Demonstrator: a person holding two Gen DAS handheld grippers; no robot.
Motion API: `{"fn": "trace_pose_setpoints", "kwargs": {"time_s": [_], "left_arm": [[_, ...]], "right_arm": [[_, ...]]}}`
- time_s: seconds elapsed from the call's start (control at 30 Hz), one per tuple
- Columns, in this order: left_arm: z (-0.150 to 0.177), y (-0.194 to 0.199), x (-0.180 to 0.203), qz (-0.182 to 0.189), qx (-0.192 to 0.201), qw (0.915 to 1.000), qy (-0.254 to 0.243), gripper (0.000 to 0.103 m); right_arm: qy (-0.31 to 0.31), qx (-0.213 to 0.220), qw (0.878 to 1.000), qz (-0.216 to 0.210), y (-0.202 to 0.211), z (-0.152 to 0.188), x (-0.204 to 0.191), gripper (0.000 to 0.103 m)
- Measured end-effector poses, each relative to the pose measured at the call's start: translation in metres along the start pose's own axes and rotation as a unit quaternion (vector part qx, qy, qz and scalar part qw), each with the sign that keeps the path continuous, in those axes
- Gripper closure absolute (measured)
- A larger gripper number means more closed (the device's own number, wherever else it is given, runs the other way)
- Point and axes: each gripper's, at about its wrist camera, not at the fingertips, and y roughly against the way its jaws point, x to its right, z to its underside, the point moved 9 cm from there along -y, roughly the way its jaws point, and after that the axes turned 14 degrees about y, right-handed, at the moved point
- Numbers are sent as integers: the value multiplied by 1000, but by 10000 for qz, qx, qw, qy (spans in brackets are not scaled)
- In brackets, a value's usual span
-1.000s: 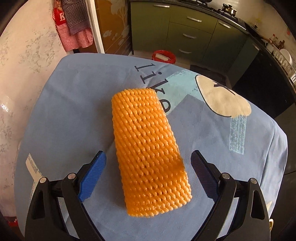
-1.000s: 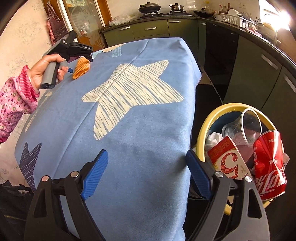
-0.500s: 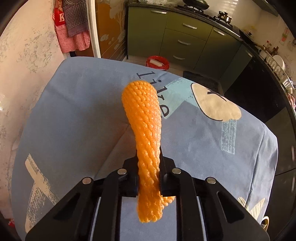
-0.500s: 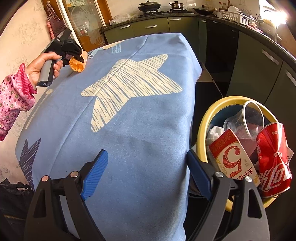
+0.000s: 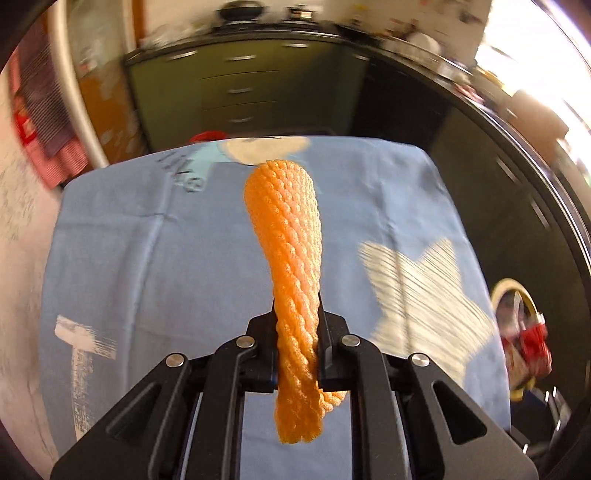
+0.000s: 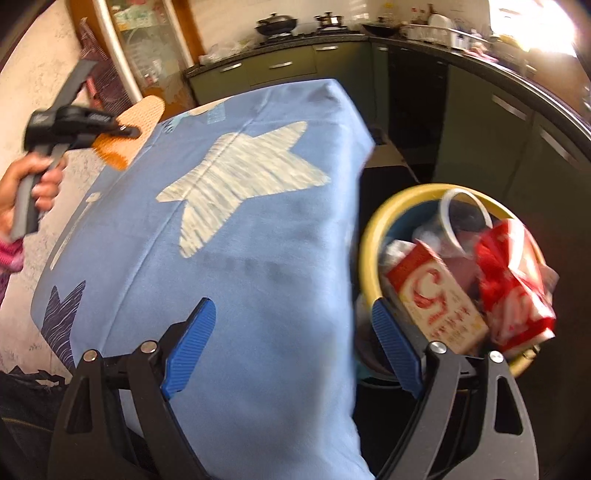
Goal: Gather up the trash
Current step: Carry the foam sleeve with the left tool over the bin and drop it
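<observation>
Our left hand-held gripper (image 5: 297,354) is clamped tight on an orange foam net (image 5: 286,236), squeezing its middle to a narrow waist; the net's wider end fans out ahead of the fingers and its short tail hangs behind them. From the right wrist view we see the same net (image 6: 129,129) lifted clear of the desk, above its far left corner, with a hand (image 6: 31,192) gripping the tool's handle. Below and ahead of this gripper lies the desk (image 5: 184,258), covered by a light blue cloth printed with a pale star (image 5: 417,291), dark lettering and a cream patch at the far edge. Past the desk, blurred, stand green drawer units (image 5: 236,88) under a dark counter, with a red checked cloth (image 5: 37,140) hanging to the far left.

Our right hand-held gripper (image 6: 293,347) has its blue pads spread wide with nothing between them, over the near right edge of the desk (image 6: 258,295). Just right of its right finger sits a yellow-rimmed bin (image 6: 373,229) beside the desk, holding a red can (image 6: 513,280), a red-and-white carton (image 6: 436,295) and a clear cup (image 6: 465,214). Beyond, green cabinets (image 6: 288,70) carry a stove with pans (image 6: 277,24), and a dark counter curves round to the right under bright window light.
</observation>
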Motion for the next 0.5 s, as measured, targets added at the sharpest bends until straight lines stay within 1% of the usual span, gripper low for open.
{"fn": "trace_pose_setpoints", "kwargs": {"time_s": [0.1,0.2,0.23,0.3,0.4,0.47,0.5], "left_arm": [[36,12,56,365,-141,9962,-774,89],[69,17,116,783,-307,9846,-1535,87],[80,17,141,939,-360,9793,-1758,86],[97,16,179,1163,-439,9706,-2061,85],[120,7,240,1460,-639,9564,-2446,80],[128,-5,269,1521,-795,9530,-2497,78],[132,-15,283,1531,-958,9532,-2425,78]], "right_arm": [[-442,73,9980,437,27,17,31,21],[-865,188,9927,822,57,34,60,21],[-975,233,9907,920,65,39,67,21],[-1155,333,9870,1064,80,48,79,21],[-1225,408,9851,1139,91,53,87,21],[-1239,465,9849,1118,93,53,90,21],[-1238,482,9851,1094,92,52,91,21]]}}
